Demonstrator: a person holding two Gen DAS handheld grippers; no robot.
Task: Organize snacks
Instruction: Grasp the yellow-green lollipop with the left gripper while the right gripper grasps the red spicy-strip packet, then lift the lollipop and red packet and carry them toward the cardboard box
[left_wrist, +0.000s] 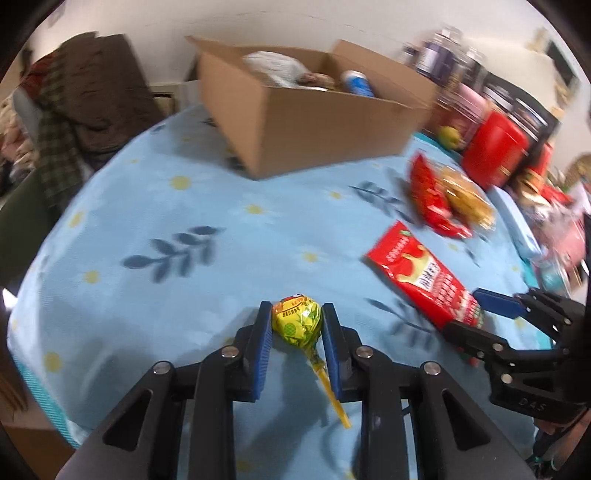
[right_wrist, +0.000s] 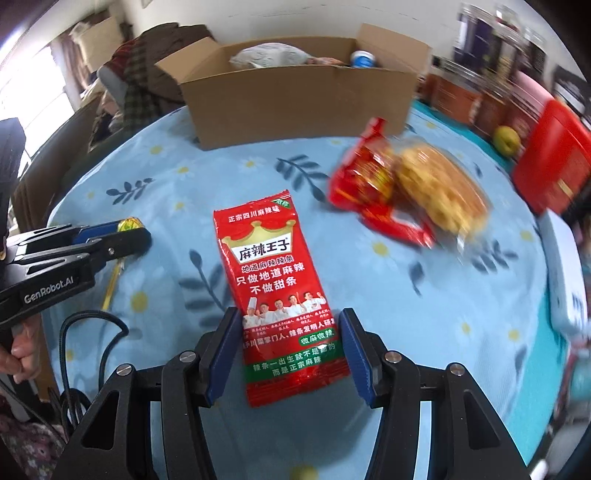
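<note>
A lollipop (left_wrist: 295, 321) in a yellow-green wrapper sits between the blue pads of my left gripper (left_wrist: 297, 310), which is shut on its head. Its yellow stick points back under the fingers, close over the blue flowered tablecloth (left_wrist: 147, 192). In the right wrist view the same gripper (right_wrist: 131, 229) comes in from the left with the lollipop (right_wrist: 129, 223). A red spicy-strip packet (right_wrist: 273, 266) lies lengthwise, and my right gripper (right_wrist: 290, 314) is shut on the long edges of its near end. The left wrist view shows that gripper (left_wrist: 463, 312) at the packet's (left_wrist: 417, 273) corner.
An open cardboard box (right_wrist: 295, 107) holding several items stands at the table's far side. A crumpled red bag (right_wrist: 369, 184) and a clear bag of biscuits (right_wrist: 439, 184) lie right of centre. A red tin (right_wrist: 554, 166), a green fruit (right_wrist: 508, 138) and jars line the right edge. A black cable (right_wrist: 92, 332) trails near left.
</note>
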